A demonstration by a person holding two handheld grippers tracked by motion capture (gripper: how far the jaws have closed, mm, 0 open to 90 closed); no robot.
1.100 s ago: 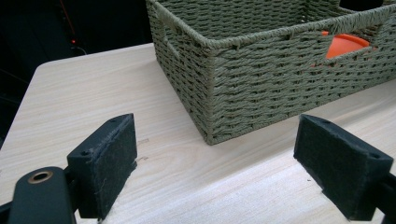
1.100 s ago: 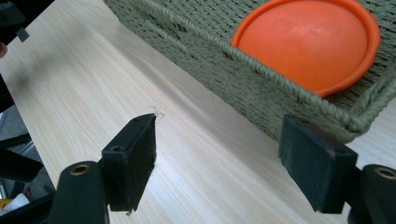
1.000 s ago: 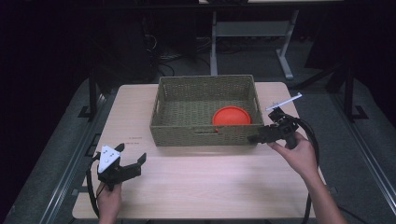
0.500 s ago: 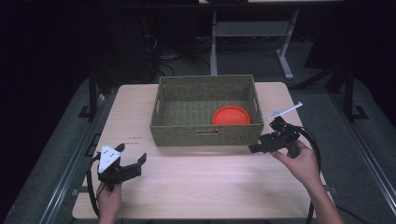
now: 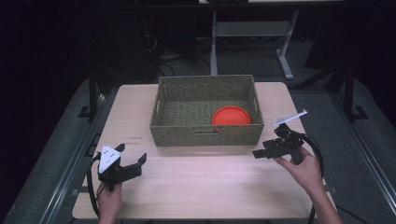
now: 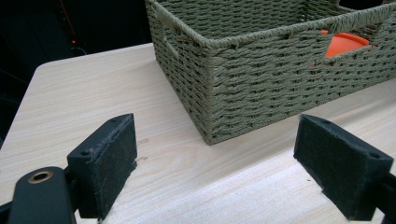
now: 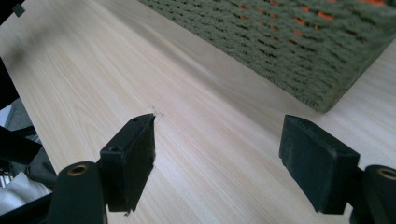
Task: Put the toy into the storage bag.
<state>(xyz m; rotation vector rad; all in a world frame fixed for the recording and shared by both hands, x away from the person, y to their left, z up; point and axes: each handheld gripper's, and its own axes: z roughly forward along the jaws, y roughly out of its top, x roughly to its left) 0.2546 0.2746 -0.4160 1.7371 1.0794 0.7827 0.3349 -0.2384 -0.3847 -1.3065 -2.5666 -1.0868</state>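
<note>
A woven olive basket (image 5: 205, 135) stands at the middle back of the light wooden table (image 5: 196, 182). An orange round plate (image 5: 231, 115) lies inside it at the right; the same plate (image 6: 343, 42) shows through the basket's handle slot in the left gripper view. My left gripper (image 5: 133, 163) rests at the front left, open and empty, pointing toward the basket's near left corner (image 6: 212, 135). My right gripper (image 5: 259, 153) hovers low at the front right, just off the basket's near right corner (image 7: 327, 100), open with only bare table between its pads (image 7: 135, 158).
A metal stand (image 5: 252, 32) and cables sit on the dark floor behind the table. Black frame rails (image 5: 93, 93) run along both sides. Bare tabletop stretches between the two grippers in front of the basket.
My right gripper has come down and toward the table's front, away from the basket's right side. The left gripper has stayed where it was.
</note>
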